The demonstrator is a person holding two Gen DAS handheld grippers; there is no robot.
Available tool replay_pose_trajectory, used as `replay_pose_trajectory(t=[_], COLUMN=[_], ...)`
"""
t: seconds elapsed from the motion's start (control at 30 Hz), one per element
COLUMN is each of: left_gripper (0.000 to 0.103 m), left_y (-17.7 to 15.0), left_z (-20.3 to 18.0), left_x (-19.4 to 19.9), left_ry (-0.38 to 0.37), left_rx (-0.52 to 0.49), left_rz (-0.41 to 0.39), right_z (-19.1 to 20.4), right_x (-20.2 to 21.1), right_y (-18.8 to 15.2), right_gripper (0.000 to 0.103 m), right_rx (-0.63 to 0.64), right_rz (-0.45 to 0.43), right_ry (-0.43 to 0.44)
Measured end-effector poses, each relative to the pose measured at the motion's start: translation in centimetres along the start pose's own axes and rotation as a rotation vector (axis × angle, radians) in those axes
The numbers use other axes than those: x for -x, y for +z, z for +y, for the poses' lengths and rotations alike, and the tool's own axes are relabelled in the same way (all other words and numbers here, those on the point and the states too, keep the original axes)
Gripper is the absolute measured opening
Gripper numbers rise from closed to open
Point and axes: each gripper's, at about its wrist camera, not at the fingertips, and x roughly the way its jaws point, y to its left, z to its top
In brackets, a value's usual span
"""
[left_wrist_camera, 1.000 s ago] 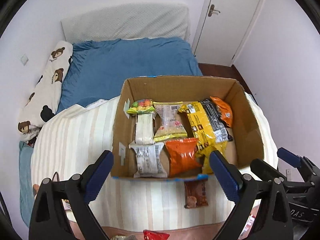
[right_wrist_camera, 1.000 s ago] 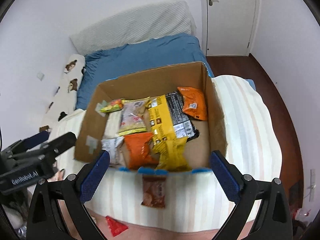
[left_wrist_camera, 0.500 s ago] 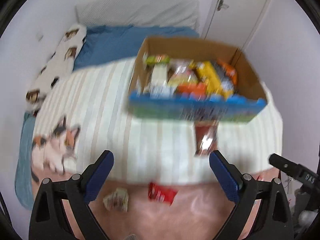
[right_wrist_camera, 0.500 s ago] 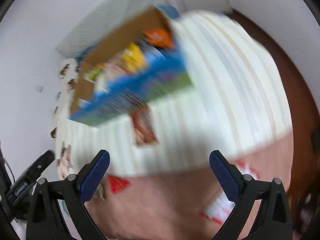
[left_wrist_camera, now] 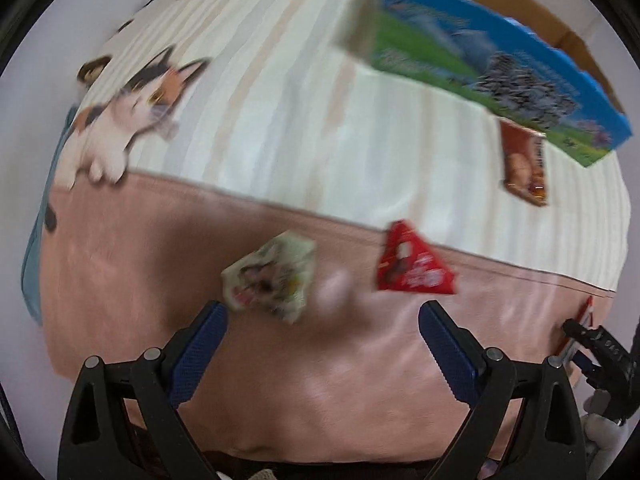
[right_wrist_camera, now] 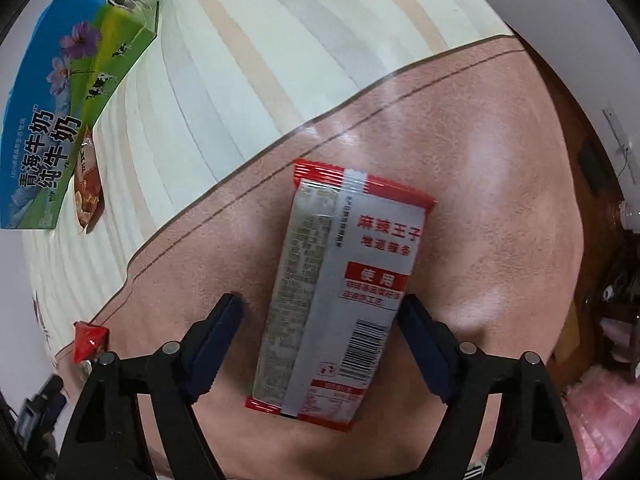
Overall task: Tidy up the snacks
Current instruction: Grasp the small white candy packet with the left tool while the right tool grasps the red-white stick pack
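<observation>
A red and silver snack packet (right_wrist_camera: 340,280) lies back side up on the pink blanket (right_wrist_camera: 480,160). My right gripper (right_wrist_camera: 320,304) points down over it. Its jaws are closing with the packet between them; the right pad is at the packet's edge and a gap remains at the left pad. My left gripper (left_wrist_camera: 323,312) is open above the blanket, with a crumpled pale green packet (left_wrist_camera: 272,280) just beyond its left finger. A red triangular packet (left_wrist_camera: 412,268) lies further right. This view is blurred.
The snack carton (left_wrist_camera: 480,48), printed blue and green, stands on the striped blanket (left_wrist_camera: 280,100) at the back; a brown packet (left_wrist_camera: 524,164) lies against its front. In the right wrist view the carton (right_wrist_camera: 60,120) is at the far left, with dark wood floor (right_wrist_camera: 592,184) on the right.
Both grippers swung away from the open carton and dropped toward the pink blanket. The right jaws narrowed around the red and silver packet. The left jaws stayed wide.
</observation>
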Motion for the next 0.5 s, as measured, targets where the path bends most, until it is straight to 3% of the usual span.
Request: replay_pose_trajectory(t=[0.07,0.23,0.4,0.5], left_gripper=[0.098,0.098,0.098,0.098], left_y=[-0.1,0.4,1.2,1.7], left_z=[1.6,5.4,6.1,5.6], left_x=[0.0,-0.1,-1.2,-3.3], left_ry=[0.001,-0.003,-0.042,-0.082], left_rx=[0.043,0.143,0.143,0.125], left_rz=[-0.002,-0.002,0.042,0.109], right_z=[1.3,6.9,12.3,14.2], right_x=[0.2,-0.3,-1.5,-2.1], right_y=[-0.2,-1.8,-4.2,-5.2], right_gripper=[0.067,0.064,0.064,0.064], right_rx=[0.052,0.252,0.393,0.453], right_rz=[-0.016,-0.035,-0.011,0.018], right_ry=[0.002,-0.02,0.002,0.009])
